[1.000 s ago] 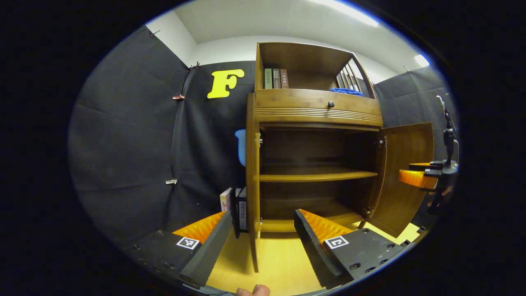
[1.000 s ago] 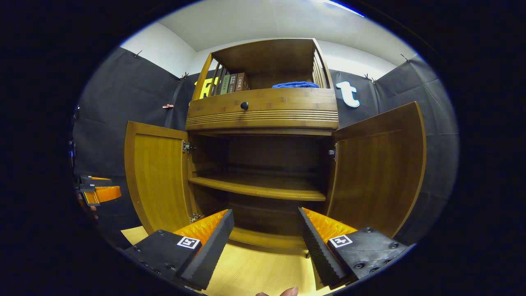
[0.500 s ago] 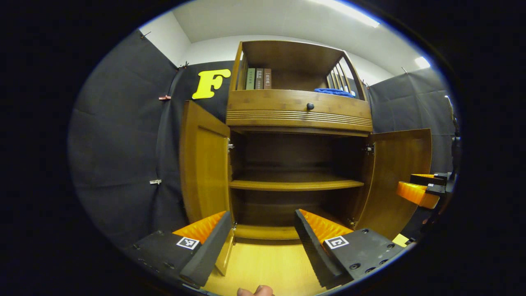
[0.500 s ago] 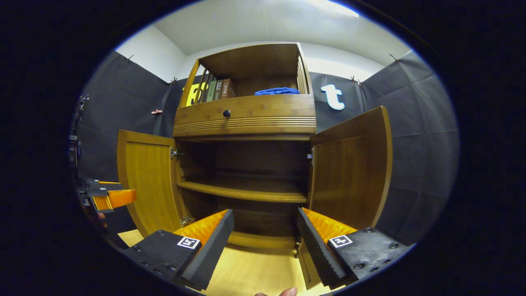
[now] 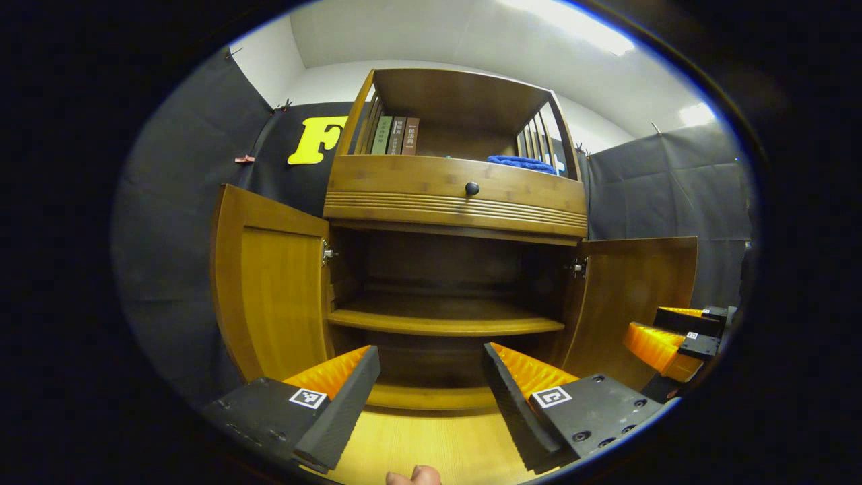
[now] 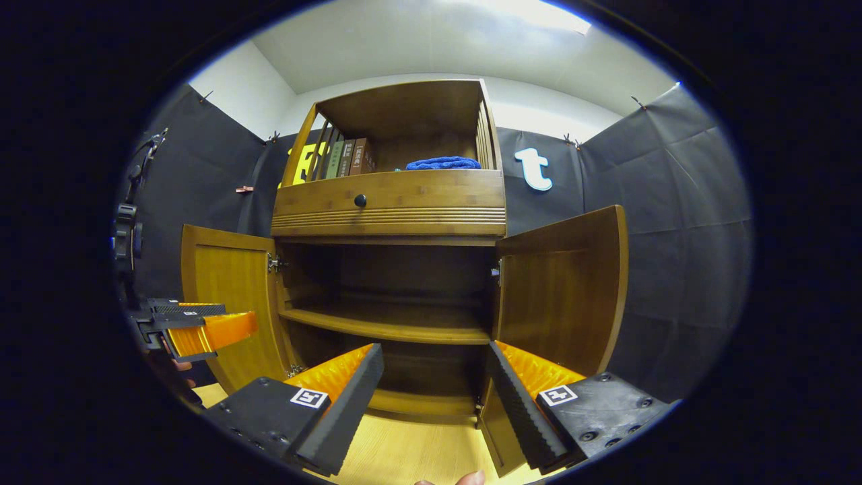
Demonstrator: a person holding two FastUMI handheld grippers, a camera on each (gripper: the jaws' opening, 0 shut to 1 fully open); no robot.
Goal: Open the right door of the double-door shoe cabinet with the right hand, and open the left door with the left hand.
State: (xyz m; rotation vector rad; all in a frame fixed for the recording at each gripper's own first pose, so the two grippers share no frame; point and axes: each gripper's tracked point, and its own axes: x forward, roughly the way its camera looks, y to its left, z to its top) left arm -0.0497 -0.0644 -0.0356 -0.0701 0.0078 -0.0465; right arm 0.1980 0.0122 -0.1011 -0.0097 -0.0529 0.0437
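2 doors stand swung out on the shoe cabinet (image 5: 458, 202) in front of you: the left door (image 5: 269, 289) hangs off its hinges to the left, and the right door (image 5: 633, 296) angles out to the right. Between them you can see the dark inside with 1 shelf (image 5: 444, 323) across the middle.

Your left gripper (image 5: 431, 391) has its fingers spread wide with nothing between them, pointing at the cabinet's lower opening above the pale wood floor (image 5: 438, 444). Your right gripper (image 6: 434, 394) is spread just as wide and holds nothing; the bottom corner of the right door sits close by its right finger, though you cannot tell if they touch.

Above the doors there is a drawer with 1 dark knob (image 5: 472, 188). On top, in the open shelf, stand 3 books (image 5: 395, 135) to the left and a blue cloth (image 5: 522, 162) lies to the right.
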